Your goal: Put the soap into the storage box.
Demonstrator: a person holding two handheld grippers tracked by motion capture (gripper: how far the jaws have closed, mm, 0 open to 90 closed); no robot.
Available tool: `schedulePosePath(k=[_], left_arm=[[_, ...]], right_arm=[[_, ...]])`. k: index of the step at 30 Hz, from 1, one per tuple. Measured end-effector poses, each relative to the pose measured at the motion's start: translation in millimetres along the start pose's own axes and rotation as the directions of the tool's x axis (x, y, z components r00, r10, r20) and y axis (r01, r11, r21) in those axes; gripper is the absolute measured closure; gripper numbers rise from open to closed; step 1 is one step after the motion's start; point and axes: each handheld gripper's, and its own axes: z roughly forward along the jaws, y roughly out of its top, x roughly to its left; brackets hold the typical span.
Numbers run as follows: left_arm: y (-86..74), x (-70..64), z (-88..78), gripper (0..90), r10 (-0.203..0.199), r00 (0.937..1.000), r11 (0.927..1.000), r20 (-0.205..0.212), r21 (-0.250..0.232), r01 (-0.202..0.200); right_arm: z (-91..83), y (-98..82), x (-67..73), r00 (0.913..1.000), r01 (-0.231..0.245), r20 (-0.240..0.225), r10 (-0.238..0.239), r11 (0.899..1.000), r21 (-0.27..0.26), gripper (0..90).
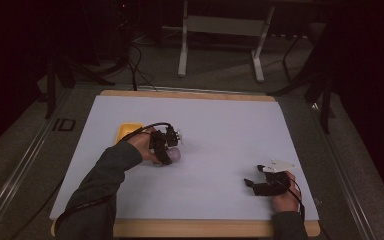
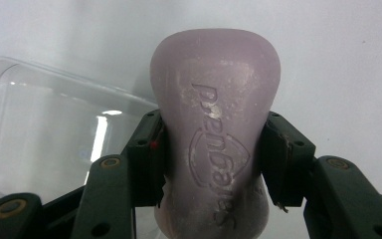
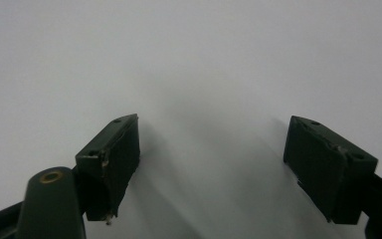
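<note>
The left gripper (image 2: 214,164) is clamping a lilac soap bar (image 2: 215,124) by its waist, steadying it just right of a clear lid (image 2: 45,134), while the right gripper (image 3: 211,159) is resting wide and empty, well apart on the worktop (image 1: 220,125).

A pale lilac bar of soap (image 2: 214,139), stamped with raised lettering and dusted with whitish specks, is seen clamped between the black pads of the left gripper (image 2: 214,164). Beside the fingers, a clear, colourless plastic box (image 2: 45,139) is seen. A yellow tray (image 1: 128,131) lies behind them. White sheeting (image 3: 189,59) is spread under the black right gripper (image 3: 211,159).
</note>
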Motion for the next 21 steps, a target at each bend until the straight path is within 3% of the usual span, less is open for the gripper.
schedulePosePath(k=[21], left_arm=[[-10.8, 14.9, -18.3, 49.9, -0.049, 0.9986, 0.9985, -0.017, -0.026, 0.049]], right_arm=[[-0.8, -0.4, 0.5, 1.0000, 0.007, -0.003, -0.007, 1.000, -0.010, 21.7]])
